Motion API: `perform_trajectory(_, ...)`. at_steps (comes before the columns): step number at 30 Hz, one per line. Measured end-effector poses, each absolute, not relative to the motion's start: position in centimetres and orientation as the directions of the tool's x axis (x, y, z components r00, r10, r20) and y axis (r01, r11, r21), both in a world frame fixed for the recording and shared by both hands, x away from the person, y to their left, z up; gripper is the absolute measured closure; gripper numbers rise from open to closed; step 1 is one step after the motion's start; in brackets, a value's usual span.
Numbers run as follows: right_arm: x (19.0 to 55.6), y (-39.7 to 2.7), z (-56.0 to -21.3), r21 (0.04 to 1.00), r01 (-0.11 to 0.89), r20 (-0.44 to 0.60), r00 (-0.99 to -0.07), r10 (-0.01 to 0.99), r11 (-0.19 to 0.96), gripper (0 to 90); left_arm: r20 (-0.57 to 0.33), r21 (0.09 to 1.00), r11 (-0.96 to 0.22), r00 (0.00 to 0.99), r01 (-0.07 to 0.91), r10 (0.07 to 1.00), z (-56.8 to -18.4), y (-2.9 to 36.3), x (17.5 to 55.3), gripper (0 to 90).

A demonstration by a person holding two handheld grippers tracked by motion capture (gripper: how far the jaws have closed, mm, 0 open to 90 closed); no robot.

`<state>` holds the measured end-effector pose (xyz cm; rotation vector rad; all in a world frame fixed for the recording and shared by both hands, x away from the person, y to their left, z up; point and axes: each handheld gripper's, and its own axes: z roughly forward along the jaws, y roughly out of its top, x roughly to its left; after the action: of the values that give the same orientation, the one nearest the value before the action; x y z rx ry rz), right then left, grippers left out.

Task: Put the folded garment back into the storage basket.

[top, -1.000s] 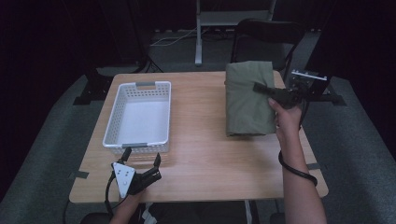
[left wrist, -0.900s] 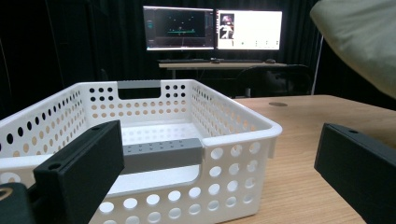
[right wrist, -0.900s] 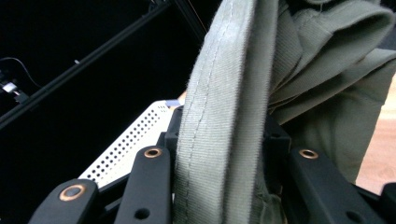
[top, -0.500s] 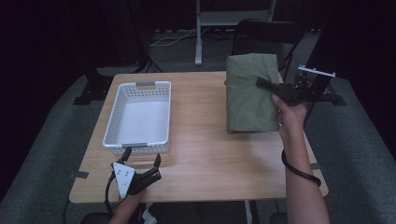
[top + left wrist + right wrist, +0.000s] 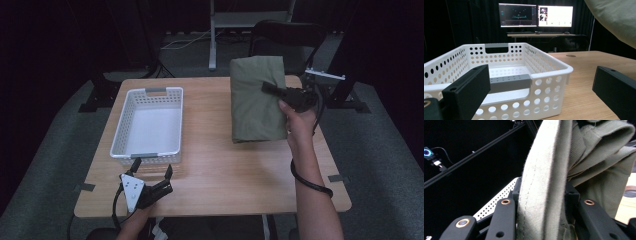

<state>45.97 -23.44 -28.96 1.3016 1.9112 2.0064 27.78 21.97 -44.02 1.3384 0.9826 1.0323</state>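
An olive-green folded cloth [image 5: 256, 100] hangs lifted over the table's right side, its lower edge near the wood. My right gripper [image 5: 270, 89] is shut on its right edge, and in the right gripper view the thick seam of the cloth [image 5: 544, 185] is pinched between the two black jaws. A white perforated basket [image 5: 150, 122] lies on the left half of the table. My left gripper [image 5: 152, 181] stands open near the front left edge, just in front of the basket [image 5: 506, 75], with nothing between its jaws. A corner of the cloth [image 5: 616, 17] shows high at the right.
The wooden table [image 5: 220, 170] has bare wood in the middle and along the front. A black chair [image 5: 290, 35] and a metal stand [image 5: 220, 30] are behind the table. Monitors [image 5: 536, 16] glow on a far desk.
My right gripper has risen and drifted to the right and away, carrying the cloth higher off the table. The left gripper has stayed where it was.
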Motion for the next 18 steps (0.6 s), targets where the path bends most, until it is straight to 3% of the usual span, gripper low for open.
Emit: perform_trajectory(18,46.6,-19.4,-28.7,0.844,0.484,0.528,-0.676,0.515,-0.230,65.2,0.032,0.999,-0.028,0.273,-0.016,0.961,-44.0,22.0,27.8,2.7)
